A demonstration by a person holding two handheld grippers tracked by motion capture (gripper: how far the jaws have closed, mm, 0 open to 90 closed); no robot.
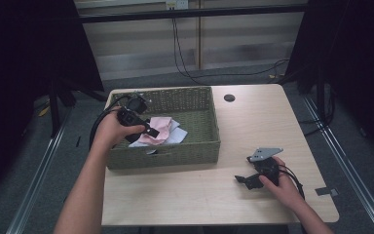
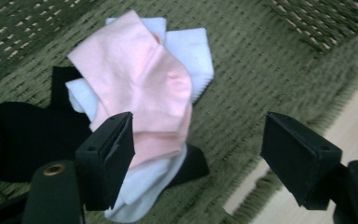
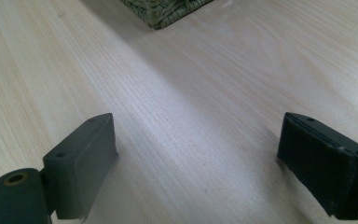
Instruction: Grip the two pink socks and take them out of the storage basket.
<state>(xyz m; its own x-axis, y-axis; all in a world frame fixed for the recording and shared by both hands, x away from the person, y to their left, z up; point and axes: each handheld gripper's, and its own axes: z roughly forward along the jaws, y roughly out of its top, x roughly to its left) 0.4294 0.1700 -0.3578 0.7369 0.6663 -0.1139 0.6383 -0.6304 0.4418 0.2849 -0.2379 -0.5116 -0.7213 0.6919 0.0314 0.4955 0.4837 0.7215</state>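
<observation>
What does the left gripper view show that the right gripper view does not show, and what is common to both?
Left gripper view alone: a pink sock lying on top of a white sock, with black fabric beside and under them, all on the woven floor of the green basket.

Right gripper view alone: a wide stretch of bare wooden table, with just one corner of the basket at the top edge.

Both: two black jaws standing wide apart with nothing between them, some of the basket weave, and some of the light wood tabletop.

Black hand-held gripper (image 1: 137, 118) (cable trailing)
</observation>
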